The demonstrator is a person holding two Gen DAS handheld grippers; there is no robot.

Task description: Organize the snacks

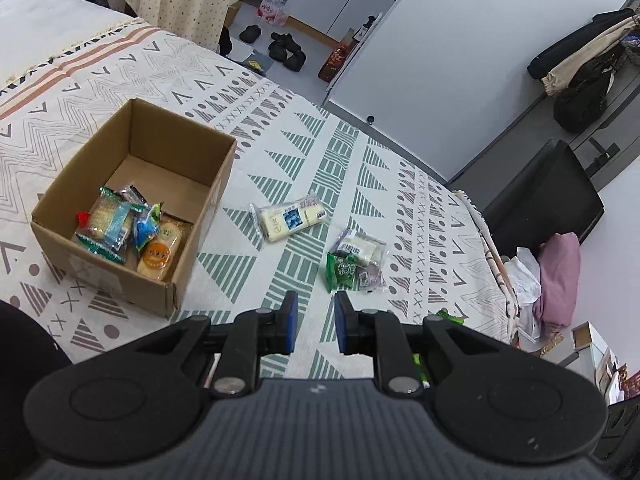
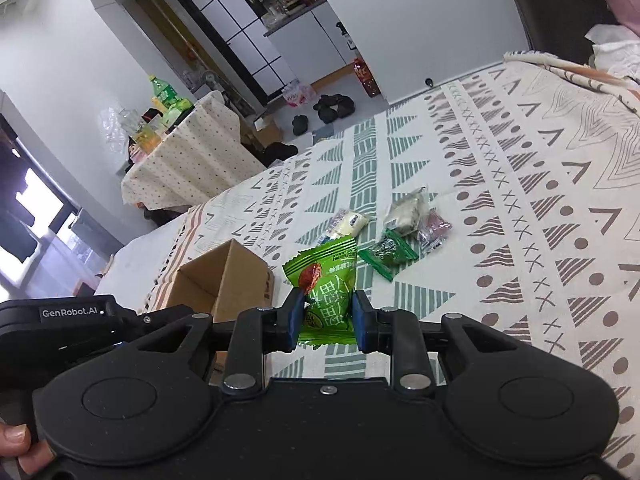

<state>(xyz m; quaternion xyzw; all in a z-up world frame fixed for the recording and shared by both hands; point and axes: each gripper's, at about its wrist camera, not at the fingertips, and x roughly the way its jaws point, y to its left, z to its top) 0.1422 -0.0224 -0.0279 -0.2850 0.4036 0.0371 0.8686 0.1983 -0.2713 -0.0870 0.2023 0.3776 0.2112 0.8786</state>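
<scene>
An open cardboard box (image 1: 208,216) stands on the patterned bedspread and holds several wrapped snacks (image 1: 120,232). Right of it lie a white packet (image 1: 288,218) and a small pile with a green packet (image 1: 340,272). My left gripper (image 1: 316,306) hovers above the bedspread between box and pile, shut with nothing between its blue pads. My right gripper (image 2: 326,308) is shut on a bright green snack packet (image 2: 326,280), lifted above the bed. Beyond it lie the white packet (image 2: 348,224), a small green packet (image 2: 388,254) and a purple one (image 2: 434,228). The box (image 2: 244,276) is to the left.
The bedspread (image 1: 360,152) ends at the right near a black chair (image 1: 540,192) and pink clothes (image 1: 560,280). Shoes (image 1: 286,48) lie on the floor beyond the bed. A cloth-covered table with bottles (image 2: 180,152) stands far left. A person's thumb (image 2: 16,444) grips a handle.
</scene>
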